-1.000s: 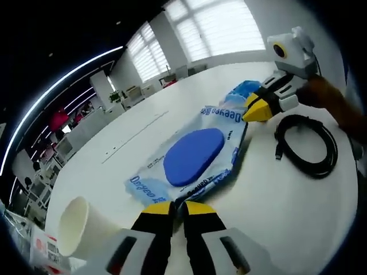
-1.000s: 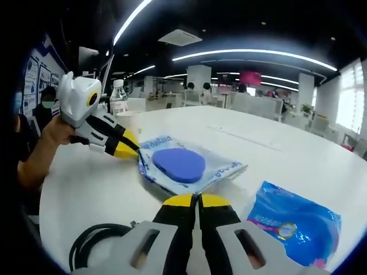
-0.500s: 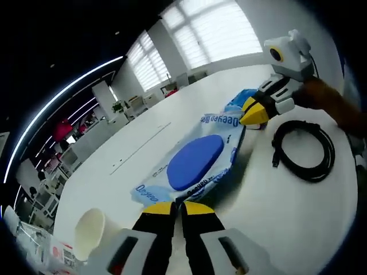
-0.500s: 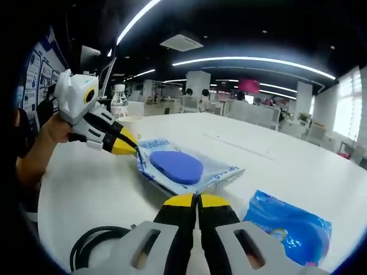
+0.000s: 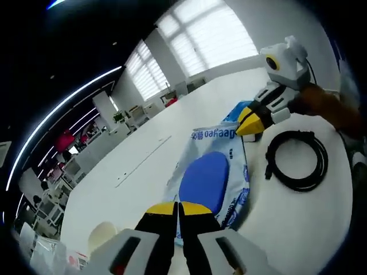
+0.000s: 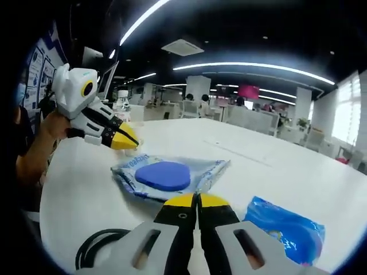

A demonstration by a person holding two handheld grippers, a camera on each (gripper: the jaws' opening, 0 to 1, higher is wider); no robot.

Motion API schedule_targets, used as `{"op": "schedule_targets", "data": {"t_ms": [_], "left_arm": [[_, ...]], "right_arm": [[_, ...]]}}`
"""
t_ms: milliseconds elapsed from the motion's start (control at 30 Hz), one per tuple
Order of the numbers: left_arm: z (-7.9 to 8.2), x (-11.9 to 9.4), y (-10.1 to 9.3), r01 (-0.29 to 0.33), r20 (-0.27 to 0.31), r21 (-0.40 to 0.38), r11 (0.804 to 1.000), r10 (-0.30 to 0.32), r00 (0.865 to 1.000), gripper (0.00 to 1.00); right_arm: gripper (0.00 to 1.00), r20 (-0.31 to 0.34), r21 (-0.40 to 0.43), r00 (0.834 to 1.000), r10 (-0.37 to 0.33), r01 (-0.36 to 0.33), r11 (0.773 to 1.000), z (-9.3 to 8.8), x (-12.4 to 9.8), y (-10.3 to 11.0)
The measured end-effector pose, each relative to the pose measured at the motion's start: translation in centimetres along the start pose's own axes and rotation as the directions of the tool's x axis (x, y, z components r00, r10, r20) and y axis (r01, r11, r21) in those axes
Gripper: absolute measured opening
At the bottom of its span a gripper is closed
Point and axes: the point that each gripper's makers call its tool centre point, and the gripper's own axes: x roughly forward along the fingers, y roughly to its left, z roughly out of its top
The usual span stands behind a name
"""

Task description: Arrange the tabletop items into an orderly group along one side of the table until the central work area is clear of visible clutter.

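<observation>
Since a second ago the clear packet with the blue oval pad [image 5: 207, 182] has swung round and now lies flat on the white surface [image 5: 143, 172], one end just past the left tongs [image 5: 176, 207] and the other toward the right tongs [image 5: 245, 127]. Nearest in the left gripper view, the left tongs have their yellow tips pressed together; they seem to have let go of the packet's edge, though the overlap makes that hard to judge. Beside them at the lower left sits a white paper cup [image 5: 101, 235]. Farther out, a coiled black cable [image 5: 295, 159] lies to the packet's right, and the right tongs, held in a person's hand, hang tips together just above the packet's far end. In the right gripper view, the right tongs [image 6: 195, 200] rise closed at the bottom, the cable [image 6: 103, 246] to their left and a blue plastic bag [image 6: 284, 232] to their right. Beyond them lies the packet [image 6: 166, 176], printed with blue lettering, and the left tongs [image 6: 131, 137] hover closed above its far corner.
</observation>
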Motion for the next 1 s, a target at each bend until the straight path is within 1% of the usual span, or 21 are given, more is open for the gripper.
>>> {"op": "schedule_targets", "data": {"t_ms": [267,433,500,533,600,667,800,867,1000], "left_arm": [[-1.6,-0.2,-0.3,0.005,-0.046,-0.01,1.0,-0.005,0.999,0.0],[-2.1,-0.5,-0.4,0.01,-0.061,-0.044,0.999,-0.012,0.998,0.02],[-2.5,-0.6,-0.3,0.007,-0.075,-0.057,0.998,-0.011,0.997,0.04],[-2.9,-0.7,-0.3,0.006,-0.093,-0.067,0.998,-0.012,0.996,0.06],[-3.3,-0.7,-0.3,0.002,-0.106,-0.072,0.997,-0.009,0.994,0.11],[-4.0,-0.7,-0.6,0.008,-0.127,-0.075,0.997,-0.018,0.992,0.15],[-4.4,-0.8,-0.8,0.006,-0.131,-0.086,0.996,-0.017,0.991,0.18],[-4.5,-0.7,-1.1,0.017,-0.137,-0.098,0.995,-0.03,0.99,0.2],[-5.2,-0.6,-1.1,0.003,-0.155,-0.117,0.993,-0.022,0.988,0.24]], "right_arm": [[0.0,-0.011,-0.016,1.0,-0.016,0.016,1.0,-0.2,0.1,-0.4],[0.0,-0.014,-0.025,1.0,-0.023,0.023,0.999,-0.3,0.1,-0.3],[0.0,-0.016,-0.027,1.0,-0.023,0.023,0.999,-0.4,0.1,-0.2],[0.0,-0.017,-0.028,1.0,-0.024,0.023,0.999,-0.4,0.1,-0.2],[0.0,-0.018,-0.028,1.0,-0.023,0.023,0.999,-0.5,0.1,-0.2],[0.0,-0.016,-0.026,1.0,-0.023,0.023,0.999,-0.5,0.1,-0.2],[0.0,-0.018,-0.03,1.0,-0.024,0.024,0.999,-0.6,0.1,-0.2],[0.0,-0.019,-0.032,1.0,-0.024,0.024,0.999,-0.7,0.1,-0.2],[0.0,-0.021,-0.033,0.999,-0.025,0.024,0.999,-0.7,0.1,-0.2]]}}
